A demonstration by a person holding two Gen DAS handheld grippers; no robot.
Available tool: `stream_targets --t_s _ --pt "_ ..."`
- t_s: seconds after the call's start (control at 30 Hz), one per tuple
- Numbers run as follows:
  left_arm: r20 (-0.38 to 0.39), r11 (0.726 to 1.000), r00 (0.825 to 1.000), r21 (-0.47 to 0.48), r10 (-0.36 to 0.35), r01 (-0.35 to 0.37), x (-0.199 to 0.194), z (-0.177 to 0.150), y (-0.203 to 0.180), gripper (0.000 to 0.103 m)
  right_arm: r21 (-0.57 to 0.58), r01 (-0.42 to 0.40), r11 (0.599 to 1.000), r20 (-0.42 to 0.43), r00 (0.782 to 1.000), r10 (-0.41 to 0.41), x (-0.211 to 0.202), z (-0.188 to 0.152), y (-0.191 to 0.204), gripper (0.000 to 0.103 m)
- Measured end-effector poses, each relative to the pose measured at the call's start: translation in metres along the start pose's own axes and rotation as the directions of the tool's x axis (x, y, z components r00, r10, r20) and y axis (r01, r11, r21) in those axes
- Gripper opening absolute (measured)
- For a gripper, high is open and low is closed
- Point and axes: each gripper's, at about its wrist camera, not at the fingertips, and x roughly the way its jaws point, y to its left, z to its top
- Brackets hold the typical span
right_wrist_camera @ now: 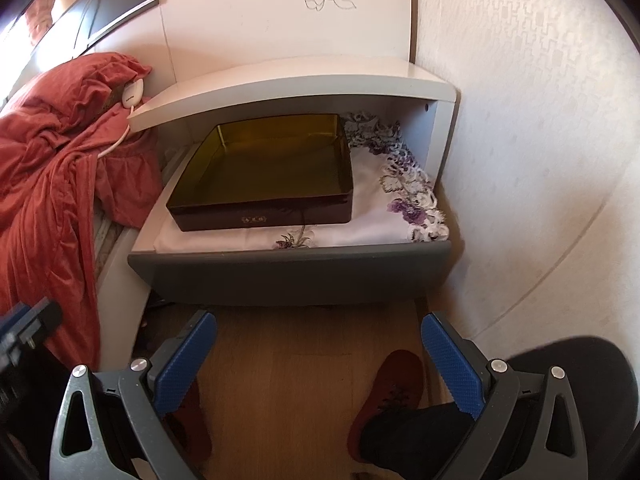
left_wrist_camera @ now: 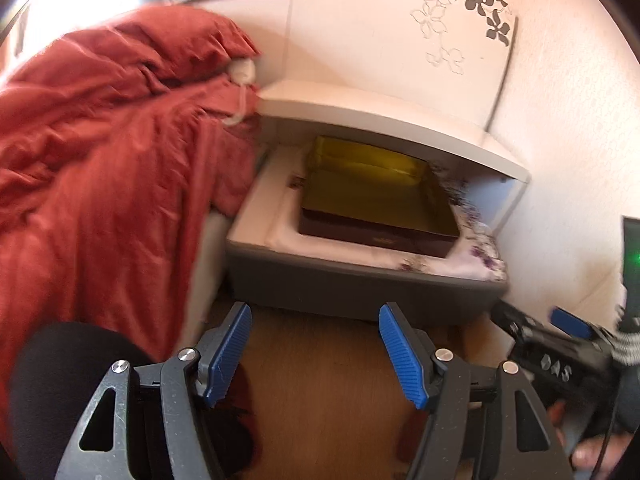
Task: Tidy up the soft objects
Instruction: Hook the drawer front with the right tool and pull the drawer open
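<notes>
Left hand-held gripper [left_wrist_camera: 316, 354] and right hand-held gripper [right_wrist_camera: 318, 366]: jaws spread wide, empty, above the wood floor. Rumpled red fabric duvet [left_wrist_camera: 100, 152] lies on the bed, beside the open grey drawer [right_wrist_camera: 288, 276].

Left gripper [left_wrist_camera: 315, 354]: both blue-padded fingers [left_wrist_camera: 228, 354] stand wide apart, tilted downward toward the floor, with nothing between them. Right gripper [right_wrist_camera: 320, 364]: its blue pads [right_wrist_camera: 452, 364] are likewise spread wide and empty, angled downward. In the left wrist view the right gripper's black body appears at the right edge, beside a striped sleeve [left_wrist_camera: 630, 344]; part of a hand shows below it. A leg in dark clothing and a red shoe [right_wrist_camera: 394, 390] appear beneath the right gripper.
</notes>
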Motion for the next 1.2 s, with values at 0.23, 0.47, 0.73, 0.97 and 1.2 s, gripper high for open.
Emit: stream_targets --t_s 0.23,0.47,0.73,0.97,1.2 --pt "-0.134 0.992 0.987 -0.102 -0.092 0.078 0.041 0.015 0.019 0.068 -0.271 -0.107 0.957 -0.249 0.968 0.038 0.067 0.022 0.022 0.103" --pt "-0.222 0.991 0.974 -0.134 -0.051 0.022 0.089 0.024 0.034 0.068 -0.663 -0.052 0.747 -0.253 0.954 -0.159 0.132 -0.009 0.071 0.103" --pt "-0.336 0.991 0.942 -0.128 0.0 -0.045 0.161 0.029 0.032 0.07 -0.801 0.048 0.596 -0.17 0.938 -0.303 0.197 -0.021 0.074 0.103" --pt "-0.348 0.982 0.937 -0.182 -0.026 -0.04 0.195 0.042 0.032 0.07 -0.792 0.109 0.601 -0.135 0.928 -0.346 0.22 -0.006 0.063 0.103" --pt "-0.375 0.969 0.927 -0.234 -0.019 -0.075 0.222 0.049 0.041 0.071 -0.818 0.093 0.567 -0.143 0.922 -0.359 0.233 -0.011 0.067 0.103"
